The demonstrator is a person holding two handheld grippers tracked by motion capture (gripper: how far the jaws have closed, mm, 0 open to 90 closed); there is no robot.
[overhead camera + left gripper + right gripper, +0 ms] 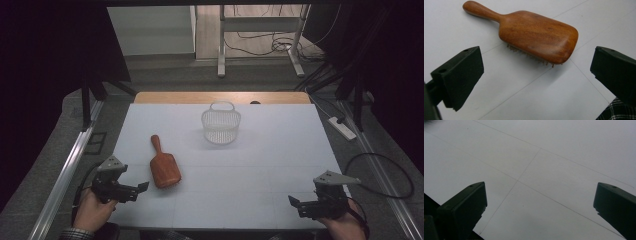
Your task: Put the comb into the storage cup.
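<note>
A brown wooden hairbrush [163,165] lies bristles down on the white table [260,150], left of centre, its handle pointing away from me. From the left gripper view the hairbrush [534,32] lies just beyond the wide-apart jaws. My left gripper [141,190] is open, low at the table's front left, a short way left of the brush head and holding nothing. My right gripper [296,205] is open near the front right edge, over bare table [544,170]. A small white basket [221,123] with a handle stands upright toward the back centre.
Beyond the table's wooden far edge [220,97] are metal desk legs [220,50] and loose cables on the floor. A white power strip [341,127] lies on the floor to the right. A metal rail [65,170] runs along the left side.
</note>
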